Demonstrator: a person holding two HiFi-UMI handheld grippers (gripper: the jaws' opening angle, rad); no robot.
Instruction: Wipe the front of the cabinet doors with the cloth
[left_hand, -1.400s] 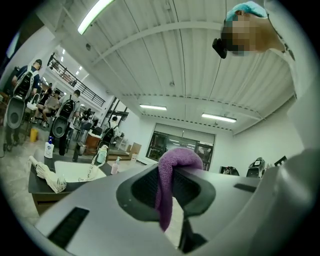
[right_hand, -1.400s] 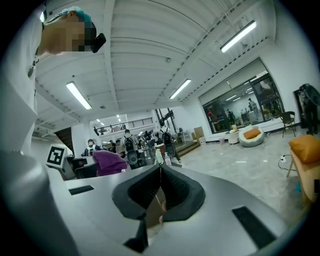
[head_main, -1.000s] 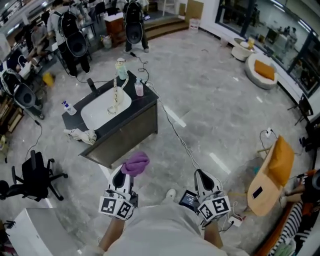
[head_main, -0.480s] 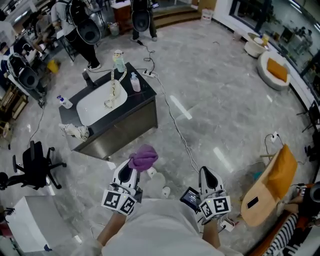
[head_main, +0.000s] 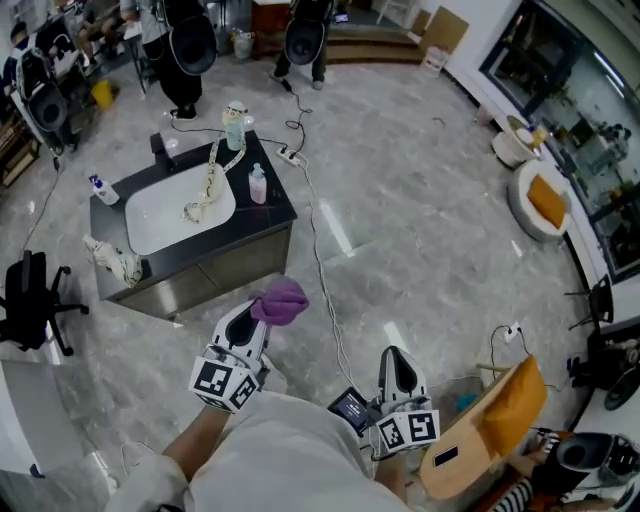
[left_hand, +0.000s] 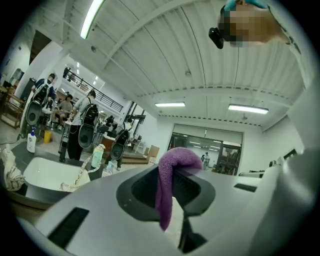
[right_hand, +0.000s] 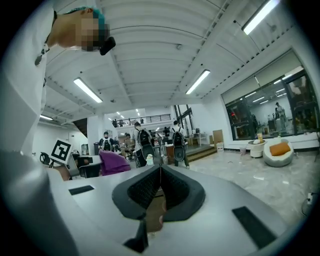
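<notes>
A purple cloth (head_main: 279, 301) is pinched in my left gripper (head_main: 262, 318), which is shut on it a short way in front of the cabinet. In the left gripper view the cloth (left_hand: 172, 180) hangs over the jaws. The cabinet (head_main: 232, 262) is a dark vanity with grey front doors and a white sink (head_main: 180, 208) on top, standing at the upper left of the head view. My right gripper (head_main: 395, 362) is held low at my right side, jaws shut on nothing (right_hand: 159, 186). From it the purple cloth (right_hand: 114, 162) shows at the left.
On the cabinet top stand a green bottle (head_main: 235, 126), a pink bottle (head_main: 258, 184), a blue-capped bottle (head_main: 104, 190) and a crumpled rag (head_main: 115, 260). A cable (head_main: 315, 260) runs over the floor beside the cabinet. An office chair (head_main: 30, 300) stands left, an orange chair (head_main: 505, 415) right.
The view has shifted: the cabinet now lies further up and left, and my left gripper with the purple cloth has stayed shut and held out in front. The right gripper sits lower.
</notes>
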